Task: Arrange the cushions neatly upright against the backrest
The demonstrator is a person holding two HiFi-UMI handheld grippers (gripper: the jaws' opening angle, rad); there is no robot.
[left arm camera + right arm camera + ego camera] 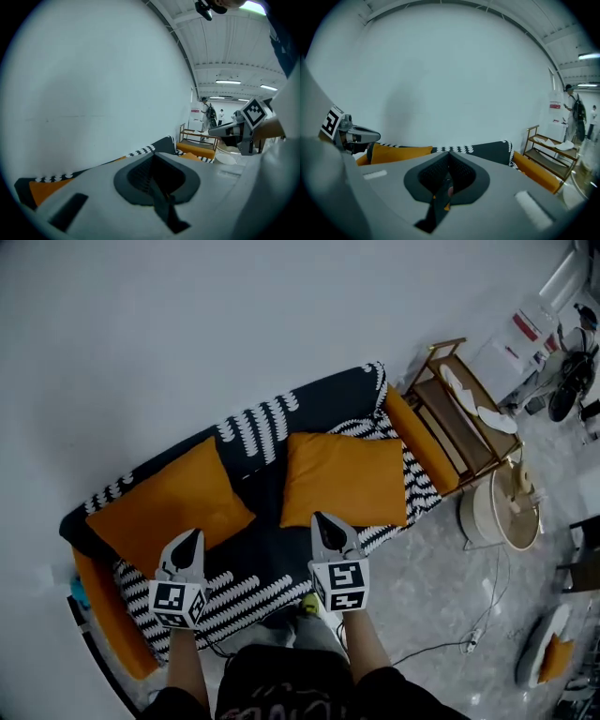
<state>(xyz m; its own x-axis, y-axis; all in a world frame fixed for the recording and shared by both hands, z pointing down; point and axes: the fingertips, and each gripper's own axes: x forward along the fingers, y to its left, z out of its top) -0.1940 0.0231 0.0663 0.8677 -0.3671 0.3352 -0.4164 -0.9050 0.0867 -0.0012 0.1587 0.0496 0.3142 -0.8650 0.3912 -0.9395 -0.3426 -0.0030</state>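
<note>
A sofa (267, 563) with a black-and-white patterned cover and orange arms stands against the wall. Two orange cushions lie on it: the left cushion (167, 502) tilted back towards the backrest, the right cushion (345, 479) flat on the seat. My left gripper (192, 534) is shut, its tip over the left cushion's front edge. My right gripper (320, 517) is shut at the right cushion's front left corner. Nothing shows between the closed jaws in either gripper view (152, 158) (449, 157). In the right gripper view the left cushion (401, 153) appears beside the left gripper (351, 133).
A wooden rack (461, 418) stands at the sofa's right end, with a round white stool (506, 507) in front of it. A cable (450, 643) runs across the floor. The pale wall (187, 324) is right behind the sofa. People stand far off by the rack (206, 115).
</note>
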